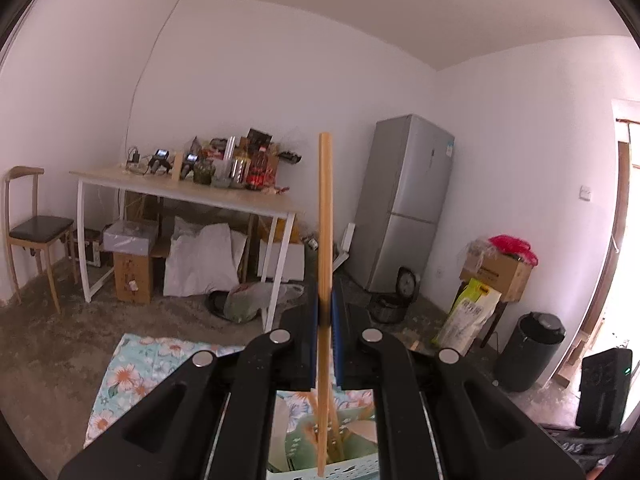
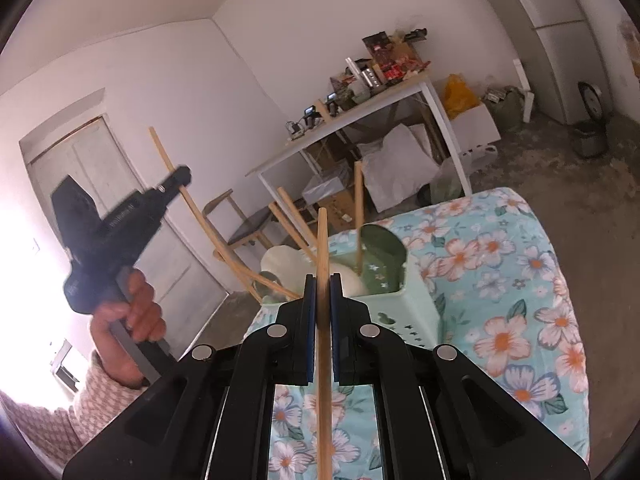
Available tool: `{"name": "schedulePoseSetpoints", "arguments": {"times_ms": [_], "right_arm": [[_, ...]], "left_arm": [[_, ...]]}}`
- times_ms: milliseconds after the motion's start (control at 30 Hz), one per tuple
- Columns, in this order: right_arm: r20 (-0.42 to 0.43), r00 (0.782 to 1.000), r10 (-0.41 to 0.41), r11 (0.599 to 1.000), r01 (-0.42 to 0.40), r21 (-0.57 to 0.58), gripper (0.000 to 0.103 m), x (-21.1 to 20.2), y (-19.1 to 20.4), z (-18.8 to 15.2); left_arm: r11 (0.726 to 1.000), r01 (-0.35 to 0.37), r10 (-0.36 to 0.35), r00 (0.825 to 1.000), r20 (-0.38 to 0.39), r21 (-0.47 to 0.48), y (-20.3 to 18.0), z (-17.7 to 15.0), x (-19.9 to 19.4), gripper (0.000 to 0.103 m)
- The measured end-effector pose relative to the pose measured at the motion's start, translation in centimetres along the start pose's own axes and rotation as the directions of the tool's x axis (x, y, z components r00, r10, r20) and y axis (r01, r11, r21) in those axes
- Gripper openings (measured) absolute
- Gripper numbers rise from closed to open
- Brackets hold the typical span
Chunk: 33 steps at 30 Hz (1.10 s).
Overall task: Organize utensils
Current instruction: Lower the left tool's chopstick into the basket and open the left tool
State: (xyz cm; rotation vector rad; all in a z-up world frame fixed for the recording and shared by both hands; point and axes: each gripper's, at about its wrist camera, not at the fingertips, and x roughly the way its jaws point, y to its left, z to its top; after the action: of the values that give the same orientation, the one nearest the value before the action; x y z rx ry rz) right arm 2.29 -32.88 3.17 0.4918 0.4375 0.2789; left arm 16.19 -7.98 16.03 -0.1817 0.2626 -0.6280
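No readable labels; both grippers' fingers [image 1: 325, 308] [image 2: 322, 292] each tight on a chopstick [image 1: 325, 216] [image 2: 322, 240]

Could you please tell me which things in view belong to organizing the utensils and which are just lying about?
Job: left gripper with chopstick; right gripper with chopstick; mint basket.
Lying about: refrigerator, chair, cluttered table.

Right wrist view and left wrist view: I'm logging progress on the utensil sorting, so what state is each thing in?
Left tool: shut on a wooden chopstick, held upright.
Right tool: shut on another wooden chopstick.
Mint-green plastic utensil basket: standing on the floral cloth, holding several chopsticks that lean at different angles.
Person's hand: gripping the left tool's handle.
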Motion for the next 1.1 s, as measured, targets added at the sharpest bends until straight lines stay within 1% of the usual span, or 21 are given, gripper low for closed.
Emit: {"name": "schedulePoseSetpoints", "arguments": {"times_ms": [200, 300, 433, 533, 633, 700, 767, 867, 1000, 1100], "right_arm": [[-0.012, 1.000, -0.002, 1.000, 0.002, 0.020, 0.005, 0.1, -0.9, -0.5], [-0.018, 1.000, -0.002, 1.000, 0.002, 0.023, 0.005, 0.4, -0.9, -0.6], [-0.026, 1.000, -0.003, 1.000, 0.004, 0.020, 0.005, 0.8, -0.7, -0.6], [-0.024, 1.000, -0.006, 1.000, 0.007, 0.009, 0.005, 0.7, -0.2, -0.5], [-0.020, 1.000, -0.009, 1.000, 0.009, 0.005, 0.005, 0.4, 0.0, -0.5], [-0.025, 1.000, -0.010, 1.000, 0.010, 0.007, 0.005, 0.5, 0.2, -0.7], [-0.035, 0.999, -0.017, 1.000, 0.017, 0.006, 0.005, 0.6, 0.4, -0.7], [-0.038, 0.999, -0.028, 1.000, 0.028, -0.008, 0.005, 0.3, 0.9, -0.6], [-0.034, 0.998, -0.052, 0.998, 0.051, -0.035, 0.005, -0.2, 1.6, -0.3], [-0.038, 0.997, -0.065, 0.997, 0.064, -0.038, 0.005, -0.2, 1.7, -0.3]], "left_arm": [[0.999, -0.028, 0.026, 0.999, -0.041, -0.031, 0.9, -2.1, 1.6, 0.005], [0.999, -0.034, 0.031, 0.997, -0.075, -0.038, 1.0, -3.5, 2.2, 0.005], [0.998, -0.044, 0.039, 0.994, -0.101, -0.048, 1.3, -4.8, 2.5, 0.005], [0.997, -0.036, 0.030, 0.996, -0.084, -0.073, 1.6, -4.5, 1.9, 0.005], [0.998, -0.025, 0.024, 1.000, -0.017, -0.063, 1.3, -3.2, 0.7, 0.005], [0.998, -0.031, 0.033, 0.999, 0.043, -0.048, 1.1, -2.5, -0.3, 0.005], [0.998, -0.036, 0.039, 0.997, 0.073, -0.051, 1.2, -2.1, -0.5, 0.005], [0.996, -0.039, 0.046, 0.995, 0.085, -0.078, 1.6, -2.2, 0.0, 0.005], [0.992, -0.044, 0.053, 0.996, 0.077, -0.116, 2.2, -2.7, 1.3, 0.005], [0.994, -0.045, 0.052, 0.996, 0.070, -0.102, 1.9, -3.4, 1.9, 0.005]]}}
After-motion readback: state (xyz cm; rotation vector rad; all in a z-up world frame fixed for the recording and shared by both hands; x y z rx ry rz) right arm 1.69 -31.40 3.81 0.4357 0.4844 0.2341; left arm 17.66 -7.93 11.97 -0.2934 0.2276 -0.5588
